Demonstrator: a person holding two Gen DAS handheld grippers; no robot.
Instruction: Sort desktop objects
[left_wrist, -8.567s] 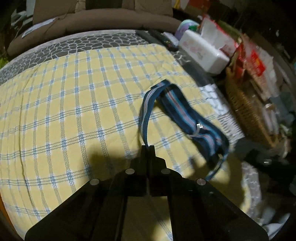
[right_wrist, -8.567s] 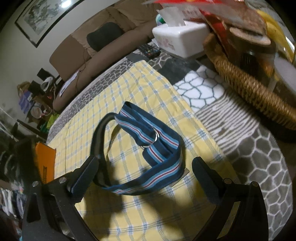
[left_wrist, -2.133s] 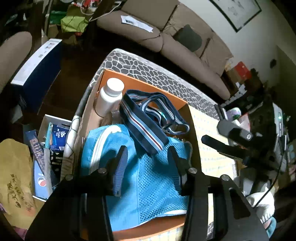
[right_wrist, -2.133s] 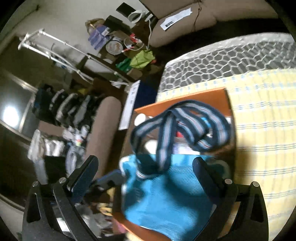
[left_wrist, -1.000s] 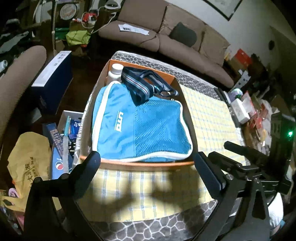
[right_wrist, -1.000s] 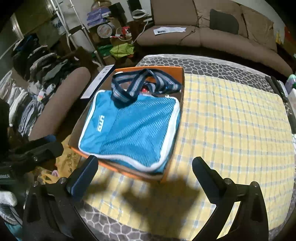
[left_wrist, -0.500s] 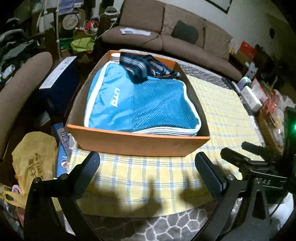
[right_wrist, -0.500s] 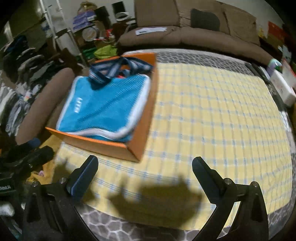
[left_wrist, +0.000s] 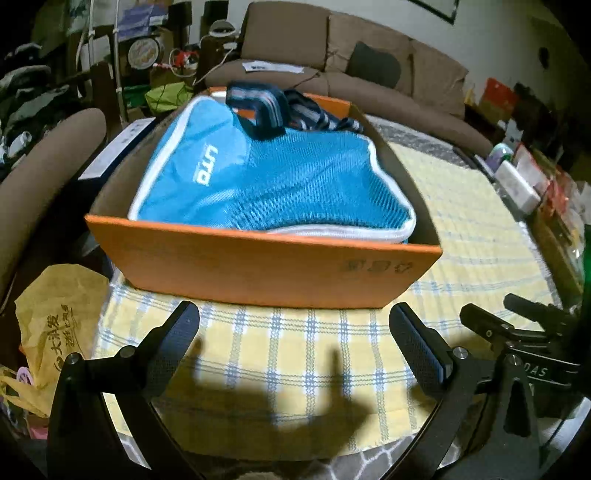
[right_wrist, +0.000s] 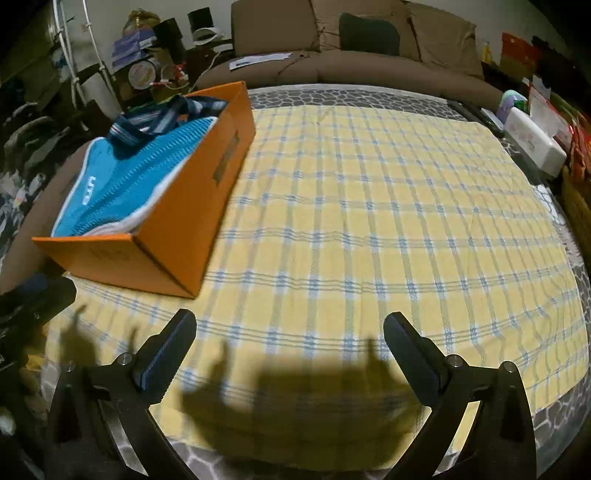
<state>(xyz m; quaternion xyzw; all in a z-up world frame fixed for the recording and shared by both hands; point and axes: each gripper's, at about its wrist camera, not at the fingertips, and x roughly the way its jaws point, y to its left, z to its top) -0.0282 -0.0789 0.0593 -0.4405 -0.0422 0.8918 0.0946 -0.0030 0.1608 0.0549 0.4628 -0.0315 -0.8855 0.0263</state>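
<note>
Left gripper (left_wrist: 293, 328): matte black, two angled fingers (left_wrist: 173, 339) with ribbed pads and silver screw heads along the arms. Right gripper (right_wrist: 290, 336): same black build, blue-edged pads, white "DAS" lettering on its body.

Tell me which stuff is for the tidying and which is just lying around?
For the tidying:
orange box
blue mesh pouch
striped belt
left gripper and right gripper, both open and empty

Just lying around:
tissue box
yellow bag
sofa
checked cloth
</note>
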